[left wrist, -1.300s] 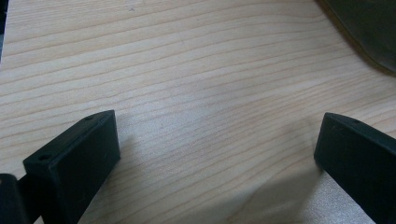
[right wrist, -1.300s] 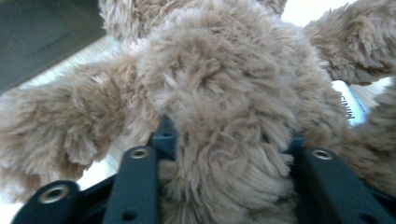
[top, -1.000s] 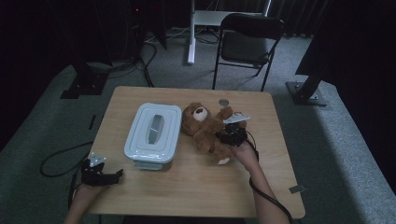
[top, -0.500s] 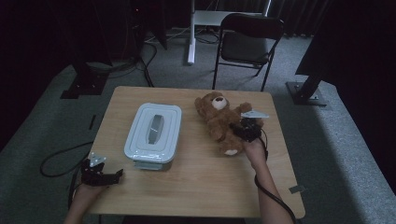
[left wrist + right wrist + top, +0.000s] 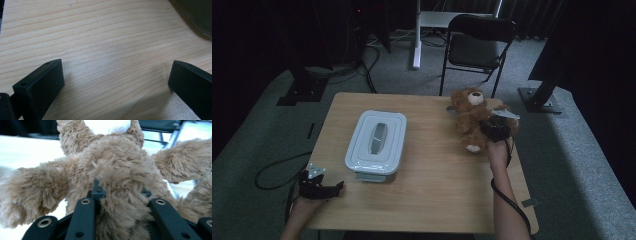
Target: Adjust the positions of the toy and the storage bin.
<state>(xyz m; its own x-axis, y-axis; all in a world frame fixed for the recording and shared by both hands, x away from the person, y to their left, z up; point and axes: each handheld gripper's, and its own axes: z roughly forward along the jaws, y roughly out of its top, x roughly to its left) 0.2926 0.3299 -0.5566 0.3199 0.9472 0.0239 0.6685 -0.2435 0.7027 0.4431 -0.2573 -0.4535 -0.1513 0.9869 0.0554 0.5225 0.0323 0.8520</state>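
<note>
Right hand-held gripper (image 5: 495,128) pinching bear (image 5: 470,116) by its fur near tabletop (image 5: 437,175) edge — plush could slip free — left hand-held gripper (image 5: 319,186) spread, idle.

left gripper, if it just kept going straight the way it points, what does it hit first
Probably the white lidded container: the left gripper, jaws open and empty over the bare table, points roughly toward its near end, though depth is unclear.

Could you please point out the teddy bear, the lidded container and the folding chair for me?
teddy bear (image 5: 468,119), high view, on its furry chest.
lidded container (image 5: 376,138), high view, on the handle in the middle of its lid.
folding chair (image 5: 469,56), high view, on its seat.
</note>
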